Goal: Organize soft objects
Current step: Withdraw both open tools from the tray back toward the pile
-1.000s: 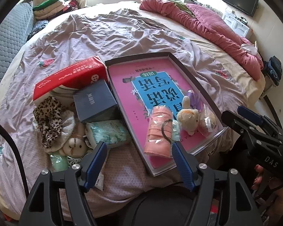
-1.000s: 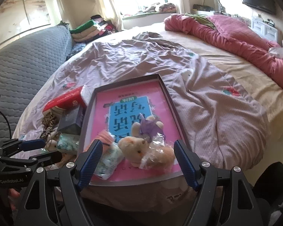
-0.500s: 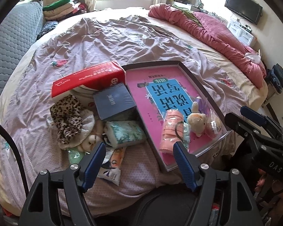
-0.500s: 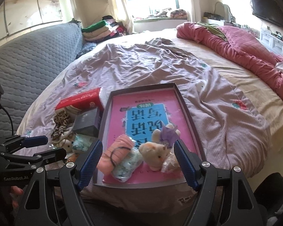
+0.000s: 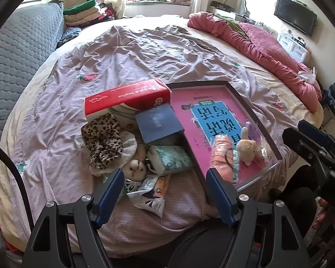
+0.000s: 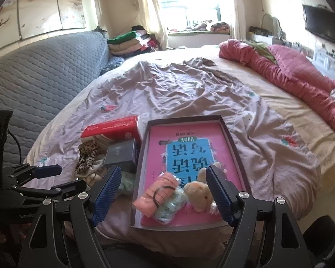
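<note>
A dark-rimmed tray (image 5: pixel 234 93) with a pink printed floor lies on the bed. At its near end lie a pink cloth roll (image 5: pixel 221 154), a tan plush bunny (image 5: pixel 248 147) and small wrapped packs. Left of the tray sit a leopard-print cloth (image 5: pixel 102 138), a white plush toy (image 5: pixel 136 167), a teal tissue pack (image 5: pixel 170 158) and loose sachets (image 5: pixel 149 192). My left gripper (image 5: pixel 165 178) hangs open over the sachets, holding nothing. My right gripper (image 6: pixel 163 176) is open above the tray's near end, over the pink roll (image 6: pixel 158 192) and bunny (image 6: pixel 198 192).
A red tissue box (image 5: pixel 127 98) and a blue-grey box (image 5: pixel 158 122) stand beside the tray. A rumpled mauve sheet (image 5: pixel 145 55) covers the bed, with a red quilt (image 5: pixel 268 51) along the right. A grey padded headboard (image 6: pixel 33 84) curves on the left.
Both grippers have drawn back and upward from the bed, so the tray and the pile look smaller and farther. Nothing was taken hold of or moved.
</note>
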`<state>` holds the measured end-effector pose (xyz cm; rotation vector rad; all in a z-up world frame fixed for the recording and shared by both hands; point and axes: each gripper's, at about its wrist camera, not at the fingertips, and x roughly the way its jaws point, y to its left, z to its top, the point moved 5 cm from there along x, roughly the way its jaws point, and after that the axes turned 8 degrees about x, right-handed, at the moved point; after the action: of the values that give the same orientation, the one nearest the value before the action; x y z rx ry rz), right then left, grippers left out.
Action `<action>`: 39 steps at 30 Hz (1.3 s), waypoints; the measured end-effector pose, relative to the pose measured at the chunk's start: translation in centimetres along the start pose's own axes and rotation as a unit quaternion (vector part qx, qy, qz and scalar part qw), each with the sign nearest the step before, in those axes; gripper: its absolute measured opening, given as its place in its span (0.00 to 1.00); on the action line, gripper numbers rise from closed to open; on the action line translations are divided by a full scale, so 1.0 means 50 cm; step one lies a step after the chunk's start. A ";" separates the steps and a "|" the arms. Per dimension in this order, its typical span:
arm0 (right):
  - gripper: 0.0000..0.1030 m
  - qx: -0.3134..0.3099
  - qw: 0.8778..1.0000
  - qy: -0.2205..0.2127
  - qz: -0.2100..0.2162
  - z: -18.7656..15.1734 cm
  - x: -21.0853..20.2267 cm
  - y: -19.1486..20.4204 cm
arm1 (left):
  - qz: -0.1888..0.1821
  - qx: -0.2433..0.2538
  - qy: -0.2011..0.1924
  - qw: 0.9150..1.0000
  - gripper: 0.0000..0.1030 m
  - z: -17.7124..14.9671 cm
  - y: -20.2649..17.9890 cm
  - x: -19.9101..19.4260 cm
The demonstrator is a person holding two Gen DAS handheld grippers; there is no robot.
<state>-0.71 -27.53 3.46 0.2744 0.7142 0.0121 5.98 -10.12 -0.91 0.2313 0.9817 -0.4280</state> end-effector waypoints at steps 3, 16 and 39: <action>0.77 0.000 1.000 -0.003 0.005 0.005 -0.005 0.009 | 0.001 -0.006 -0.001 1.000 0.73 -0.002 0.013 -0.003; 0.77 -0.028 1.000 -0.003 0.009 0.007 -0.010 0.058 | 0.014 -0.049 -0.012 0.999 0.74 -0.018 0.112 -0.027; 0.77 -0.086 0.995 0.049 0.032 -0.044 0.070 0.153 | 0.028 -0.121 0.001 0.992 0.74 -0.066 0.259 -0.009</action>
<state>1.15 -19.25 1.55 0.1314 0.7977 0.1477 9.11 2.82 -2.33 0.0394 1.0168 -0.2544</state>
